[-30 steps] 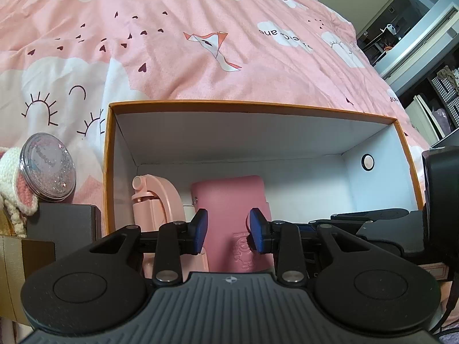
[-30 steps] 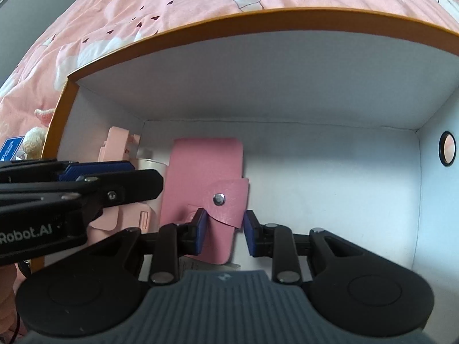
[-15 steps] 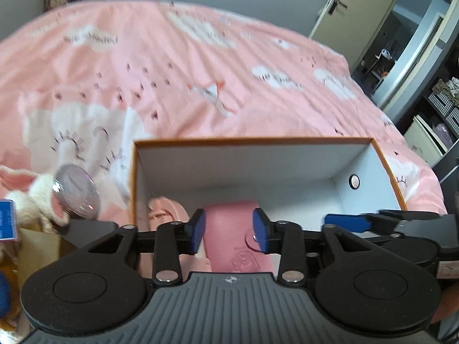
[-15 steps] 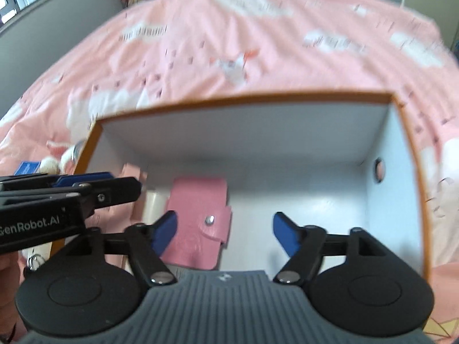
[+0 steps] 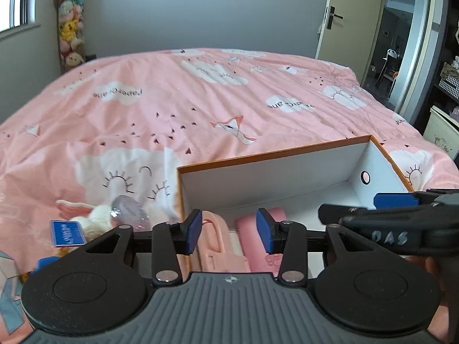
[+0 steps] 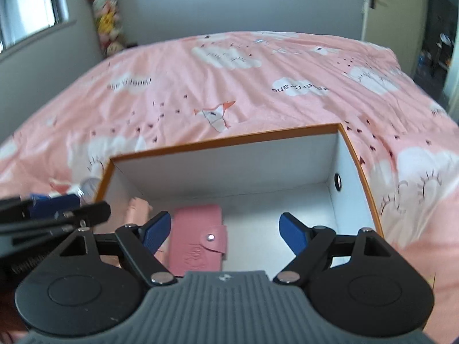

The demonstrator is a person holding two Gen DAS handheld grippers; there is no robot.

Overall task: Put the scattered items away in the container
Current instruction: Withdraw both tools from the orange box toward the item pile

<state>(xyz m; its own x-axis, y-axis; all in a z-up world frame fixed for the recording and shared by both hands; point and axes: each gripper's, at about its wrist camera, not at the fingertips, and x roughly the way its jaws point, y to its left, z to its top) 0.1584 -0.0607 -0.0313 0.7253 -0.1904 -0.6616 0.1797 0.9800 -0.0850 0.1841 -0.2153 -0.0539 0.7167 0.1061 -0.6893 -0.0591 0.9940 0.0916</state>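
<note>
An open box with an orange rim point(image 5: 272, 154) point(image 6: 223, 140) and white inside sits on the pink bed. In it lie a pink wallet point(image 6: 198, 238) point(image 5: 269, 258) with a snap flap and a pale pink spray bottle point(image 5: 218, 246) point(image 6: 137, 209) at the left. My left gripper point(image 5: 228, 235) is open and empty above the box's near left corner. My right gripper point(image 6: 225, 233) is wide open and empty above the box's near side. Left of the box lie a round glittery compact point(image 5: 127, 210), a white plush toy point(image 5: 94, 218) and a blue card point(image 5: 67, 232).
The pink quilt point(image 5: 200, 100) with cloud prints covers the bed beyond the box. A grey wall and a window stand at the back left, a door point(image 5: 347, 23) at the back right. More small items lie at the far left edge point(image 5: 8, 266).
Both grippers have pulled up and back out of the box. The right gripper has opened and let go of the pink wallet. The left gripper has opened wider.
</note>
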